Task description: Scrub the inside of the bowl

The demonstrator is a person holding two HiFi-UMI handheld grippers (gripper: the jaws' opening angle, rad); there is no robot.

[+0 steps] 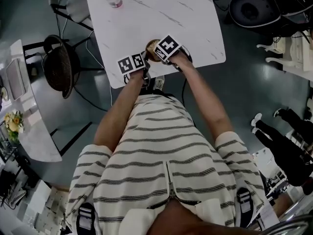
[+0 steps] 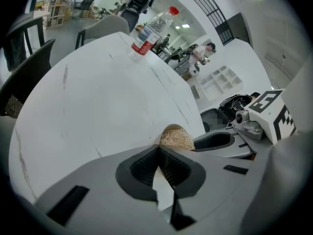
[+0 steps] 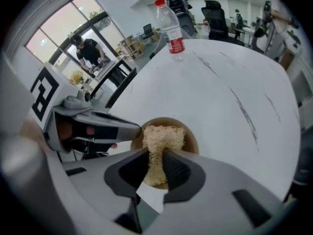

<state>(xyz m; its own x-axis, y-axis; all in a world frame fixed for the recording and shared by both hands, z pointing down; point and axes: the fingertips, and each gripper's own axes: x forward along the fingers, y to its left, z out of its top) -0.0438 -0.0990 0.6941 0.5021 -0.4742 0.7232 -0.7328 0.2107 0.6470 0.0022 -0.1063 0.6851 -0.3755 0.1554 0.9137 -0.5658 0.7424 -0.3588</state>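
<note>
The small round tan bowl (image 3: 192, 137) sits low in the middle of the right gripper view, at the near edge of a white tabletop (image 3: 220, 92) veined with thin grey lines like marble. Its wall looks smooth and matt. A pale, straw-coloured scrubbing pad (image 3: 164, 133) of coarse tangled fibres fills most of the inside. The right gripper (image 3: 155, 156) has its ribbed dark jaws squeezed in on the pad's lower part. The left gripper (image 2: 159, 150) reaches in from the left of that frame, jaws drawn together on the bowl's rim. A clear plastic bottle (image 3: 169, 26) with a red cap and label stands upright at the top, well apart.
</note>
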